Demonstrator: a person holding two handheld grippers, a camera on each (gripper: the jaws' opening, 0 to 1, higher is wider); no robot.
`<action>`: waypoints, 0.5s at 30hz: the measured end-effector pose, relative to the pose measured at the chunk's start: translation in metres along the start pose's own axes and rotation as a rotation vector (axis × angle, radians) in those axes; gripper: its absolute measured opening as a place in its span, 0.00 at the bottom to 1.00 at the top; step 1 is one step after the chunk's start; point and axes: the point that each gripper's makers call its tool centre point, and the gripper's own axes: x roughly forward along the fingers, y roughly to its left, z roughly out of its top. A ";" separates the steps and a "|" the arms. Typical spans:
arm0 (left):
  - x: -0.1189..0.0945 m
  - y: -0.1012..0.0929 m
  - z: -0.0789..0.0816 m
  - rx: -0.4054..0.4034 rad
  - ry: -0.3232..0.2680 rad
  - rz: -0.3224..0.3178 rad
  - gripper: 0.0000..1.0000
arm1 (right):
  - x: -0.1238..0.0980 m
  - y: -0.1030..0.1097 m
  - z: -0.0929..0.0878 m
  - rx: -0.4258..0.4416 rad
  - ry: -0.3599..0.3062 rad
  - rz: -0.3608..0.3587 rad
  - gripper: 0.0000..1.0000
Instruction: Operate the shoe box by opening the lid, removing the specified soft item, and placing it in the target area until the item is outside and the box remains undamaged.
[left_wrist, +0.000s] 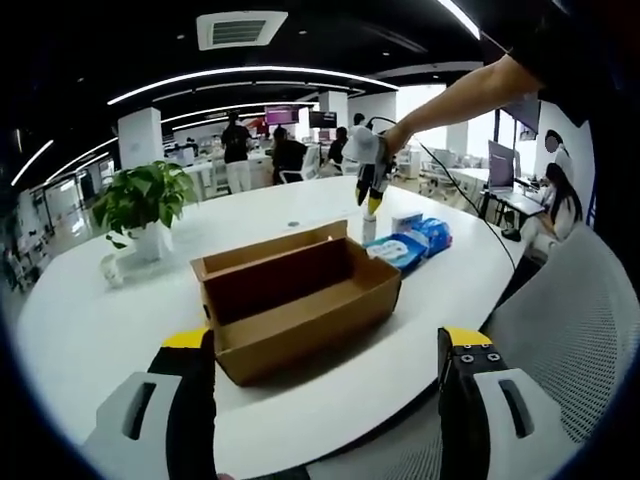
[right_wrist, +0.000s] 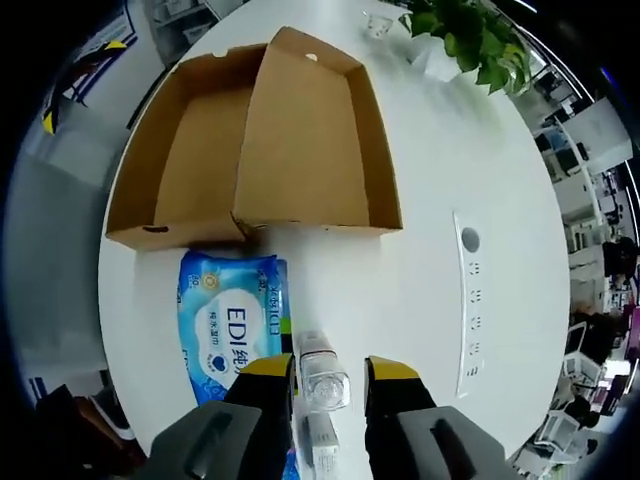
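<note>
- The shoe box sits open and looks empty; the blue soft pack lies on the table just beside it.
- The right gripper straddles a small bottle; whether it grips is unclear.
- The left gripper hovers wide open, holding nothing.
- Removal looks done; the next move is probably withdrawing both grippers.

A wide, rounded white bench stands in an open-plan office. A potted green plant in a white pot sits on it near the far edge, and a row of small sockets is set flush into its top. Overhead, the dark ceiling carries long curved light strips and a square air vent. Behind are white pillars, desks with monitors, and people standing or seated. A grey mesh chair back rises near the bench's edge. Daylight comes through windows at the far side.
</note>
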 end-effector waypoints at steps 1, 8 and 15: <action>0.000 0.001 -0.001 -0.004 0.003 0.005 0.94 | 0.000 -0.001 0.001 0.012 -0.010 0.000 0.24; 0.002 0.009 0.000 -0.042 0.012 0.018 0.94 | -0.004 -0.003 0.010 0.072 -0.054 -0.009 0.26; 0.009 0.016 0.000 -0.049 0.033 0.018 0.93 | -0.009 -0.005 0.022 0.165 -0.113 -0.010 0.27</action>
